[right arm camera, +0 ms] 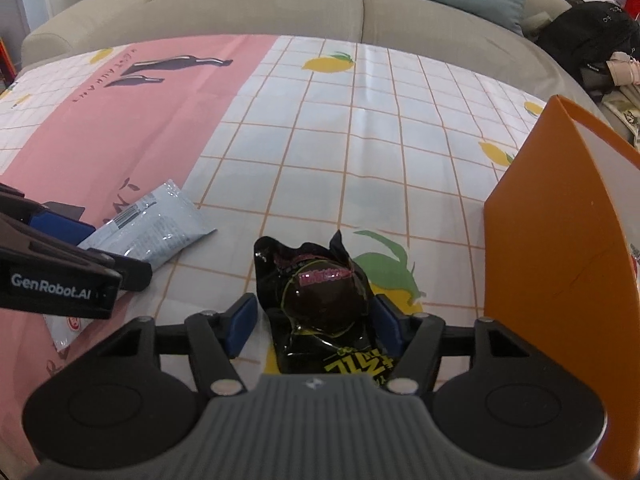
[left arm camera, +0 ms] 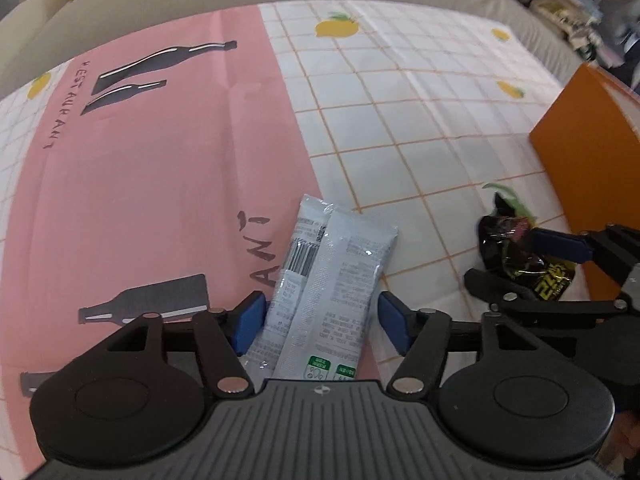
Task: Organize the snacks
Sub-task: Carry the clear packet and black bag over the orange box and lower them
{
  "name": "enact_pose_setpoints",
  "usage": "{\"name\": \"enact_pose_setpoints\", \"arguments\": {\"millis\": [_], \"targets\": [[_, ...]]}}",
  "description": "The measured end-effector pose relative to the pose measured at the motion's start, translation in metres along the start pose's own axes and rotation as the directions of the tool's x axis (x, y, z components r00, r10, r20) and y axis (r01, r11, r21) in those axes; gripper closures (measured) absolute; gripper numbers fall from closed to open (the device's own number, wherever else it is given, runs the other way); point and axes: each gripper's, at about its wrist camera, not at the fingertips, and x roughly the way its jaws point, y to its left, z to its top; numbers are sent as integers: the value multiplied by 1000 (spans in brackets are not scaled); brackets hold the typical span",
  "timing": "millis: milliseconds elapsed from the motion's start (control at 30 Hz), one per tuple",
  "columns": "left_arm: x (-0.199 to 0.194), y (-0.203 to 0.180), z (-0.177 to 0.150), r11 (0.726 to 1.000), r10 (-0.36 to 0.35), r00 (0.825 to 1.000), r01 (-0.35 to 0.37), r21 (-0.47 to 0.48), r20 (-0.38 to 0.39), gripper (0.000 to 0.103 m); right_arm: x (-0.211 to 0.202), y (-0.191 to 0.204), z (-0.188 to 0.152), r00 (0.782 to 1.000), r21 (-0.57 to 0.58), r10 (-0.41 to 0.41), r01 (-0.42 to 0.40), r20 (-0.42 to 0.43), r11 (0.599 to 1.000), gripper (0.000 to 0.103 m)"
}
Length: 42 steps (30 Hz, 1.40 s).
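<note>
The left gripper stands spread around the pale grey foil snack pouch, pads apart from it. The right gripper is also spread, around the black crinkled snack packet. Both lie on the table's checked lemon-print cloth near the orange box, probably their destination.

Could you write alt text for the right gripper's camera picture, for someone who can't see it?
A handheld gripper with blue pads straddles a black snack packet lying on a tablecloth printed with lemons, its jaws open. An orange box stands to the right, a pale grey packet lies to the left beside a second gripper, and a sofa sits behind.
</note>
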Motion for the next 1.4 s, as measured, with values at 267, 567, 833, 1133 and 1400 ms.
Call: {"name": "enact_pose_setpoints", "arguments": {"millis": [267, 567, 833, 1133, 1400], "targets": [[-7, 7, -1, 998, -63, 992, 63, 3, 107, 16, -8, -6, -8, 995, -21, -4, 6, 101, 1000, 30], [4, -11, -3, 988, -32, 999, 28, 155, 20, 15, -6, -10, -11, 995, 6, 18, -19, 93, 1000, 30], [1, -14, -13, 973, -1, 1000, -1, 230, 8, 22, 4, -12, -10, 994, 13, 52, -54, 100, 998, 30], [0, -15, -8, 987, 28, 998, -35, 154, 49, 46, 7, -7, -9, 993, -6, 41, -41, 112, 999, 38], [-3, -14, -9, 999, 8, 998, -12, 46, 69, 49, 1, -9, -9, 995, 34, 35, -38, 97, 999, 50]]}}
